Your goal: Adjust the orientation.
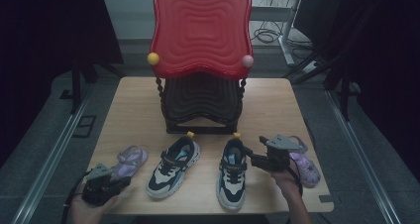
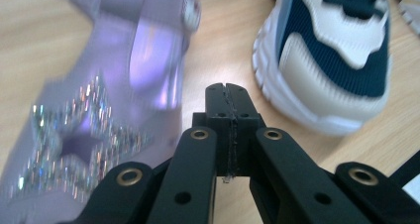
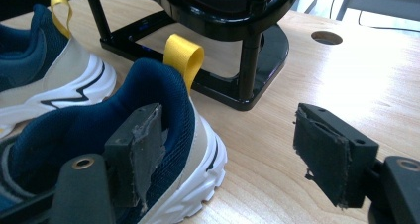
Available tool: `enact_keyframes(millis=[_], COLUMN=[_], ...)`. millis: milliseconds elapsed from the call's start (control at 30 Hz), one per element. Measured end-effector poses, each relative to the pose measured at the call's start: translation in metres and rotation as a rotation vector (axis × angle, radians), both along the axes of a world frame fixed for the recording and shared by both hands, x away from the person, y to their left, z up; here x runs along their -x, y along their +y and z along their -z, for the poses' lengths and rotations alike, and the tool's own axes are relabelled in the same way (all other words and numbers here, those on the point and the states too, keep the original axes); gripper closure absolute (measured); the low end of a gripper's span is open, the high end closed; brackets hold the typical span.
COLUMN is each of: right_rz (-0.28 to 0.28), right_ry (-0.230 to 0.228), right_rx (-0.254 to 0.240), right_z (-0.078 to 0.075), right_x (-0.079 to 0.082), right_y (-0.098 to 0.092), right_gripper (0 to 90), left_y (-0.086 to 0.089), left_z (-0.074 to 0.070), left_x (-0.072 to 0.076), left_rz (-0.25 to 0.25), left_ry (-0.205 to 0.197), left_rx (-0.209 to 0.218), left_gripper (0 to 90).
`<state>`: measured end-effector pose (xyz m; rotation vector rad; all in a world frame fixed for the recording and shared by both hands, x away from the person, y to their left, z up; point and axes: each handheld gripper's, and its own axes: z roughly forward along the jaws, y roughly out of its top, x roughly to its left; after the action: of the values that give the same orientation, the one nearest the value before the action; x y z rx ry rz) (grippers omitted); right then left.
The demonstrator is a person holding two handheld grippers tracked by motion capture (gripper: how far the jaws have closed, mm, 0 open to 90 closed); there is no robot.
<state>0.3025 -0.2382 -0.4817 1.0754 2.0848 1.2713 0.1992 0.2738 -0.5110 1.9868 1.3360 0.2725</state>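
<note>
1. A pale wooden table [image 1: 277,110] with rounded corners carries everything; its grain runs in light streaks.
2. At the far middle stands a black metal rack [image 1: 200,105] with twisted posts, and a glossy red tray [image 1: 200,28] with rippled ridges and a wavy edge rises above it.
3. Two navy, cream and white sneakers lie side by side near the front. The left sneaker [image 1: 173,167] has a ribbed white toe. The right sneaker [image 1: 233,172] has a knit collar and a yellow fabric loop at the heel.
4. A lilac sandal [image 1: 130,160] with a shiny strap and a glittery star lies at the front left. A second lilac sandal [image 1: 306,164] lies at the front right.
5. The left hand-held gripper [image 2: 228,97] has its black jaws pressed together with nothing between them. It points at bare wood between the left sandal, just to its left, and the left sneaker's toe.
6. The right hand-held gripper [image 3: 233,157] is spread wide and grips nothing. One rubber pad sits just beside the right sneaker's heel collar; whether it touches is unclear. The other pad hangs over bare wood.
</note>
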Motion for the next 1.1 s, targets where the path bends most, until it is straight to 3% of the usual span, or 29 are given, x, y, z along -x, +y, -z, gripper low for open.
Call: enact_keyframes(millis=[200,367,800,1100], right_rz=[0.006,0.025,0.049,0.045], right_ry=[0.0,0.007,0.019,0.023], right_rx=[0.004,0.0,-0.001,0.011], right_z=[0.0,0.0,0.001,0.002], right_x=[0.001,0.001,0.001,0.001], right_y=[-0.002,-0.004,-0.008,-0.005], right_gripper=[27.8,28.5,28.5,28.5], left_y=[0.009,0.014,0.014,0.022], left_z=[0.008,0.009,0.02,0.018], left_x=[0.009,0.011,0.016,0.015], left_rz=[-0.041,-0.073,-0.08,-0.104], left_ry=[0.025,0.021,0.05,0.049], left_rx=[-0.025,-0.027,-0.048,-0.051], left_gripper=[89.5,89.5,89.5,89.7])
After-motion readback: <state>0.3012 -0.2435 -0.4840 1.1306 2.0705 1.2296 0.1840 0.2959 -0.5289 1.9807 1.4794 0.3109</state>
